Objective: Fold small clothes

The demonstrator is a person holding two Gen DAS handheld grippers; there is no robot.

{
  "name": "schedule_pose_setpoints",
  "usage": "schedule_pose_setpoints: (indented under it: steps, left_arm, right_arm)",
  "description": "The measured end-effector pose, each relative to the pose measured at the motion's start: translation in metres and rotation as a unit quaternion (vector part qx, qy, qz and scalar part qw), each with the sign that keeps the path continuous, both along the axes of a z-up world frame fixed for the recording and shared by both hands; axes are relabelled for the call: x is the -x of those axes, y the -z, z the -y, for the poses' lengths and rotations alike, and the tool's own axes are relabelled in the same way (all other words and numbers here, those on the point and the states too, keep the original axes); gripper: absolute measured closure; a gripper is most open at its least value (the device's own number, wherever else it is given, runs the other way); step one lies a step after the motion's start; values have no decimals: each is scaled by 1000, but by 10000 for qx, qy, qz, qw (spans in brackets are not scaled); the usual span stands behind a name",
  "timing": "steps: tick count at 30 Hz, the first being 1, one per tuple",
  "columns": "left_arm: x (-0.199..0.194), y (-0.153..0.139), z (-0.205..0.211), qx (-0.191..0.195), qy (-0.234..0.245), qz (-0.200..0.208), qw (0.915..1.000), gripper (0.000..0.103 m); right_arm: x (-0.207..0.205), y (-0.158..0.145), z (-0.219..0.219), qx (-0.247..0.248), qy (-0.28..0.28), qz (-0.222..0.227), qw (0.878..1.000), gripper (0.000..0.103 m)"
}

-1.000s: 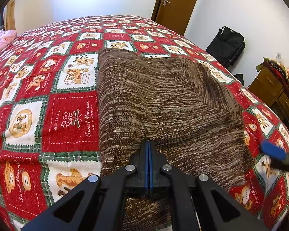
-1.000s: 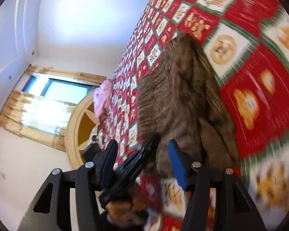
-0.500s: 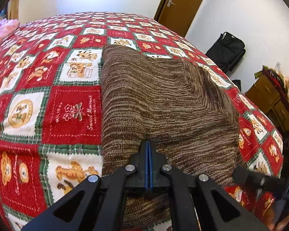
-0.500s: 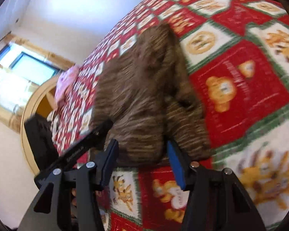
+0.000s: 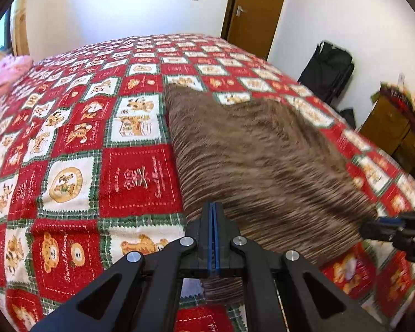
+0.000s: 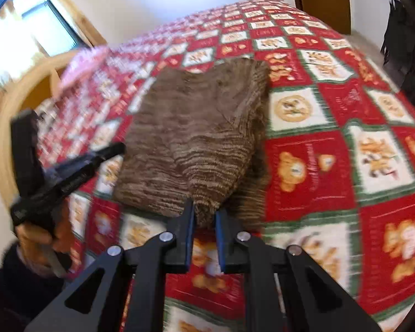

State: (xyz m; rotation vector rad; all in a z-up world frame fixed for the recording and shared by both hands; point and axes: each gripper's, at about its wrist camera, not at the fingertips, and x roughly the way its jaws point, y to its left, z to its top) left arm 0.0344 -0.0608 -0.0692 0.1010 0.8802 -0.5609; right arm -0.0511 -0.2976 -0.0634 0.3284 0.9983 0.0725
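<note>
Two grippers on one brown knit sweater (image 5: 257, 160), which lies on the red patchwork bedspread (image 5: 69, 144). Left gripper (image 5: 213, 215) fully closed, blue pads together, pinching the near hem. Right gripper (image 6: 204, 215) jaws have just been closing, narrow gap, pads pressed on a bunched corner of the knit. Pink garment (image 6: 83, 63) well apart near the headboard

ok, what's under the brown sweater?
The brown sweater lies flat on the red patchwork bedspread, which shows all around it. Anything beneath the knit is covered.
</note>
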Motion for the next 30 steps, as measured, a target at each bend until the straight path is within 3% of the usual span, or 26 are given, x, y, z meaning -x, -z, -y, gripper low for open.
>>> schedule_pose_setpoints:
  steps: [3,5,9,14,19,22,26,28,30]
  left_arm:
    - [0,14,3,-237,-44,-138,9996,102]
    - [2,16,2,-313,-28,-52,9995,102]
    - [-1,10,-7,-461,-153,46,9988,102]
    - [-8,-19,-9,-131,-260,382,9988,102]
    - [-24,-32,18,-45,-175,550,9983,102]
    - [-41,-24,33,111,-174,326,9993,102]
    - [-68,-3,38,-91,-614,-12,9981,102]
    - [-77,8,30,2,-829,-298,9961,102]
    - [-78,16,20,250,-873,-370,9952,102]
  right_arm:
    - [-4,31,1,51,39,-471,9989,86]
    - [-3,38,4,-168,145,-469,9987,86]
    - [12,18,12,-227,181,-411,9987,77]
    - [20,-27,20,411,399,310,9979,74]
    - [-21,-47,24,240,337,847,9955,74]
    - [-55,-28,14,362,75,603,9975,78]
    - [-85,3,23,794,326,228,9960,80]
    - [-99,25,31,496,283,-56,9984,79]
    - [-106,32,35,472,286,9,9985,77]
